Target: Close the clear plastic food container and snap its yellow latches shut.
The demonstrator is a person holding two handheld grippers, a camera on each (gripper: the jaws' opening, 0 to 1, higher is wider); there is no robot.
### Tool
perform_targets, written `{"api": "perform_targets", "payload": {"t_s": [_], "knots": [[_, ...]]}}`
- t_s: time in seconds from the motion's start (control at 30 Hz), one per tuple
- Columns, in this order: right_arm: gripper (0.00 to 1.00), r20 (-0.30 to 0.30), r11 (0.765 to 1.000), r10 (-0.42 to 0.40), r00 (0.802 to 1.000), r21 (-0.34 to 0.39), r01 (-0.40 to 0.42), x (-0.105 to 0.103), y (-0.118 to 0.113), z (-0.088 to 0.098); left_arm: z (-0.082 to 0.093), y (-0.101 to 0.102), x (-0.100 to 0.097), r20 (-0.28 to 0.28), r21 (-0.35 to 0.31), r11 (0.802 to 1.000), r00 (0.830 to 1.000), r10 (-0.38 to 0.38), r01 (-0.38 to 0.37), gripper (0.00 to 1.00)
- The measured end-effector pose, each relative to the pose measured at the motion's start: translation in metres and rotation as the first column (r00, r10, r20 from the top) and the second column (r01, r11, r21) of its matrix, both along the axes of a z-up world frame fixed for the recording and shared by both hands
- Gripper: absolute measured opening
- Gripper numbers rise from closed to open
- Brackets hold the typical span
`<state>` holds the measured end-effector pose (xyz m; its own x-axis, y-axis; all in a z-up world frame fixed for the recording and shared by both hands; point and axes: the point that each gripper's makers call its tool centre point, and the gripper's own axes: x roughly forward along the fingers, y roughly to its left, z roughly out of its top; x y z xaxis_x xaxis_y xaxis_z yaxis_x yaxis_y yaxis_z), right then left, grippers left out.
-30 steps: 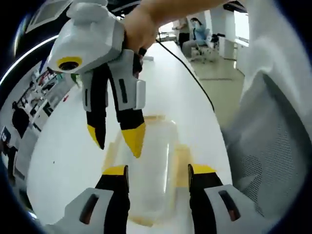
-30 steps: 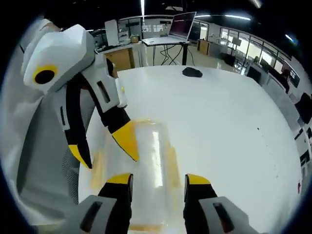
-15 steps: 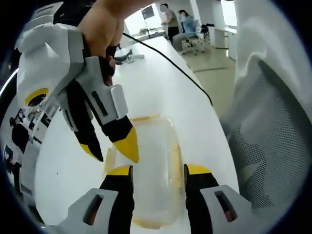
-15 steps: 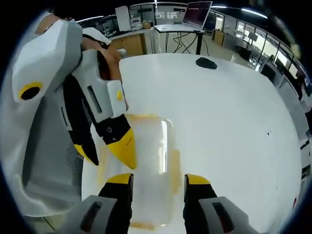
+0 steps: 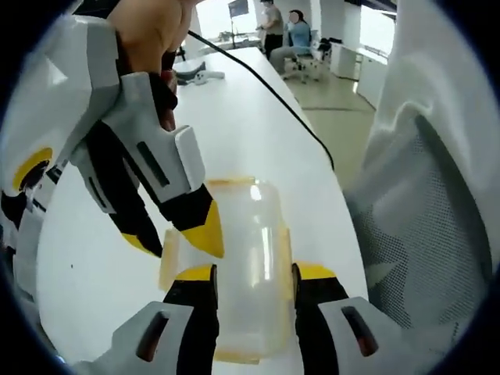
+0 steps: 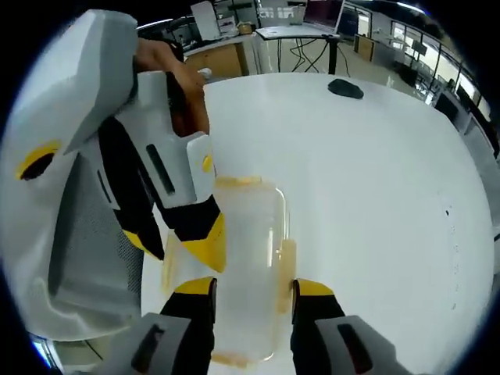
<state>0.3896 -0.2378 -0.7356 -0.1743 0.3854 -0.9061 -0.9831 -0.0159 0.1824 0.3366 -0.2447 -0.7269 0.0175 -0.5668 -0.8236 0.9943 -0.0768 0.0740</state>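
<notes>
Lying flat on the white table [image 5: 258, 125], the clear container [image 5: 246, 266] shows yellow latches [image 6: 287, 262]; both grippers' jaws released.

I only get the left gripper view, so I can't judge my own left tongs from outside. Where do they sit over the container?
Observer: In the right gripper view the left tongs are open, one yellow tip over the long edge of the clear container, the other outside it.
Operator: What lies beyond the container that way?
Observer: A dark mouse-like object sits on the white table, far past the container.
Operator: And the right tongs, seen along their own jaws?
Observer: The right tongs are open, their jaws standing either side of the container's near end.
</notes>
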Motion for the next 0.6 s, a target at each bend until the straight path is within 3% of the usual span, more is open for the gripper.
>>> {"api": "perform_targets", "payload": {"t_s": [0.4,0.5,0.53,0.57,0.6], "knots": [[0.35,-0.082,0.992,0.053,0.995,-0.111,-0.062,-0.001,0.0,-0.005,-0.002,0.002,0.0,0.017,-0.05,0.999,1.0,0.014,-0.014,0.34],[0.35,-0.152,0.987,0.048,0.987,-0.144,-0.07,-0.003,0.0,-0.008,-0.002,0.001,-0.001,0.018,-0.048,0.999,1.0,0.019,-0.018,0.34],[0.34,-0.222,0.982,0.042,0.974,-0.171,-0.081,-0.011,-0.003,-0.008,-0.002,0.002,-0.003,0.012,-0.042,0.999,1.0,0.004,-0.003,0.34],[0.34,-0.233,0.986,0.048,0.971,-0.143,-0.083,-0.014,0.004,-0.009,-0.002,0.004,-0.007,-0.002,-0.03,0.999,1.0,-0.012,0.012,0.34],[0.34,-0.233,0.984,0.02,0.972,-0.168,-0.06,-0.014,0.001,-0.012,-0.001,0.005,-0.009,-0.004,-0.032,0.999,1.0,-0.021,0.021,0.34]]}}
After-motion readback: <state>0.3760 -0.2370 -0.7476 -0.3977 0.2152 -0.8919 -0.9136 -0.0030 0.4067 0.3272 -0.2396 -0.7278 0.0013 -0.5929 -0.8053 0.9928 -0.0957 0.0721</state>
